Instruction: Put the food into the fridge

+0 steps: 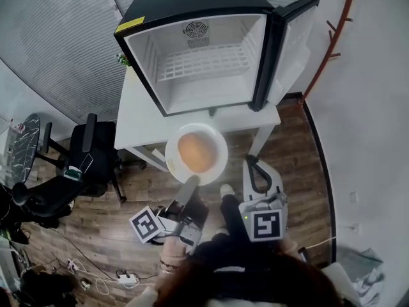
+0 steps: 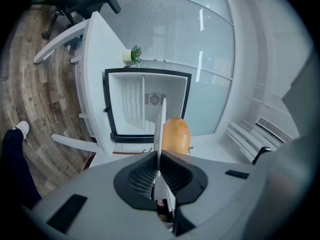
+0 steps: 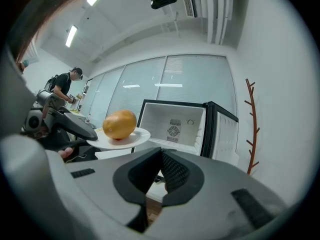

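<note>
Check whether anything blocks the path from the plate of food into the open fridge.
Nothing visible does. The left gripper holds the plate with the orange food right before the fridge; its door stands wide open, and the wire shelf inside looks bare.

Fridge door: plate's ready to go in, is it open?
Open: the fridge door stands swung right, exposing the wire shelf inside.

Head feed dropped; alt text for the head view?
The left gripper holds a white plate by its rim, an orange fruit on it, before an open mini fridge on a white table. The right gripper hangs shut and empty alongside.
</note>
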### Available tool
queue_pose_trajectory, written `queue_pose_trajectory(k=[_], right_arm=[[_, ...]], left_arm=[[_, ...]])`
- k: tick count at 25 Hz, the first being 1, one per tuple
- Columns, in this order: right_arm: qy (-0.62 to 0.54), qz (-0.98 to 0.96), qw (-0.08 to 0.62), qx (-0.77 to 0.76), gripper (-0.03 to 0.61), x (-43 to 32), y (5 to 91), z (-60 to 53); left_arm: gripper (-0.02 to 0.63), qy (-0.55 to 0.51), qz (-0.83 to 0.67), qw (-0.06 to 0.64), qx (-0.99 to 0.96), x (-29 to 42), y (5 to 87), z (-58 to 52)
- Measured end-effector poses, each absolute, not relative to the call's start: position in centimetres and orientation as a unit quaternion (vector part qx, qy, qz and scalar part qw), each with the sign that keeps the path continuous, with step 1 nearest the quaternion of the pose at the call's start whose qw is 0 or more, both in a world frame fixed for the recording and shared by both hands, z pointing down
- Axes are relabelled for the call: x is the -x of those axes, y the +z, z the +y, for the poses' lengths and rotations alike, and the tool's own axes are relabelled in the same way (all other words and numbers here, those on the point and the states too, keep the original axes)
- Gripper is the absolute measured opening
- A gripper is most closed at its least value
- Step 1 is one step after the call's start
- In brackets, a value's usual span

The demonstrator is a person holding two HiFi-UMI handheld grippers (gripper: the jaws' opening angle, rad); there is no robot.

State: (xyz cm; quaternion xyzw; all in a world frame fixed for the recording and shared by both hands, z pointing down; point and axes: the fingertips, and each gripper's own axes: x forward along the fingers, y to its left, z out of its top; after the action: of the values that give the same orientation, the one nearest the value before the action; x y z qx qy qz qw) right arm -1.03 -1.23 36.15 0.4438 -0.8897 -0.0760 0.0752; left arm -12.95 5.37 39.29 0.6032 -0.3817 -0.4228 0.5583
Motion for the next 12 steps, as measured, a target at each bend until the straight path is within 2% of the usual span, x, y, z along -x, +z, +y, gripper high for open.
queue_pose_trajectory(k=[12], right_arm=[[-0.059,-0.886,0.073,-0.454,0.0,2.0,36.7,-5.3]], left_arm=[[0.015,-0.409,-0.385,0.564,-0.605,14.2,39.4,1.0]])
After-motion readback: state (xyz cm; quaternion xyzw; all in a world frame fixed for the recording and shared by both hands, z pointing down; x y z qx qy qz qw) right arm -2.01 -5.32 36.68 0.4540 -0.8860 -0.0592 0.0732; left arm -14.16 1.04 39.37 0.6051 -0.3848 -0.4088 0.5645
